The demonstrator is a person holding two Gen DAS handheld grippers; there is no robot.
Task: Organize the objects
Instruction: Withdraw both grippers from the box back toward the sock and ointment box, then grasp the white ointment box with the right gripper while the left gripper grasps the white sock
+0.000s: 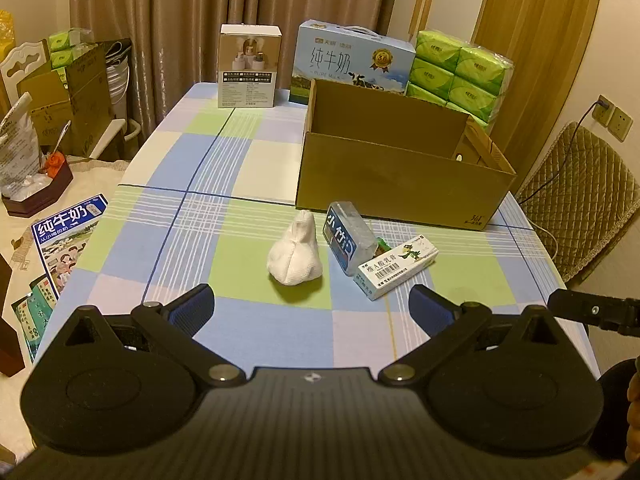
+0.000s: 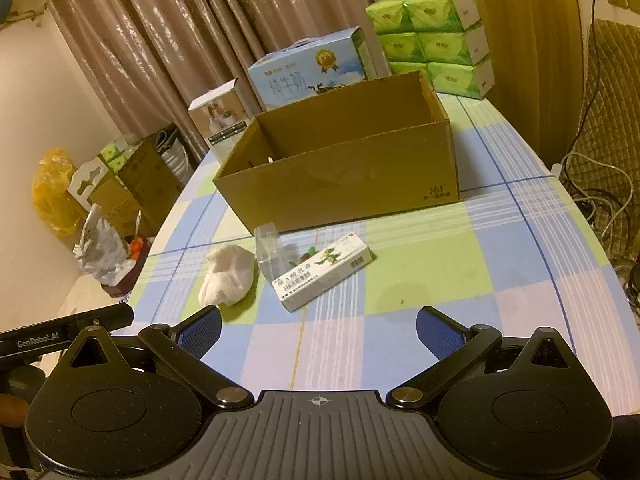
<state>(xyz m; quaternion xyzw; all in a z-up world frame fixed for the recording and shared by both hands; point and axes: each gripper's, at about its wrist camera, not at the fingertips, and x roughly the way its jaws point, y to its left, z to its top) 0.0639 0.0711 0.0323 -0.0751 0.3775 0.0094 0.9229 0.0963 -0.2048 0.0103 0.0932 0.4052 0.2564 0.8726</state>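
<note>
An open cardboard box stands on the checked tablecloth. In front of it lie a white cloth bundle, a clear pack with a blue label, and a white ointment carton leaning on the pack. My left gripper is open and empty, just short of the bundle. My right gripper is open and empty, short of the carton. The box's inside is mostly hidden.
A white product box, a blue milk carton and green tissue packs stand behind the cardboard box. A padded chair is at the right. Boxes, bags and leaflets sit left of the table.
</note>
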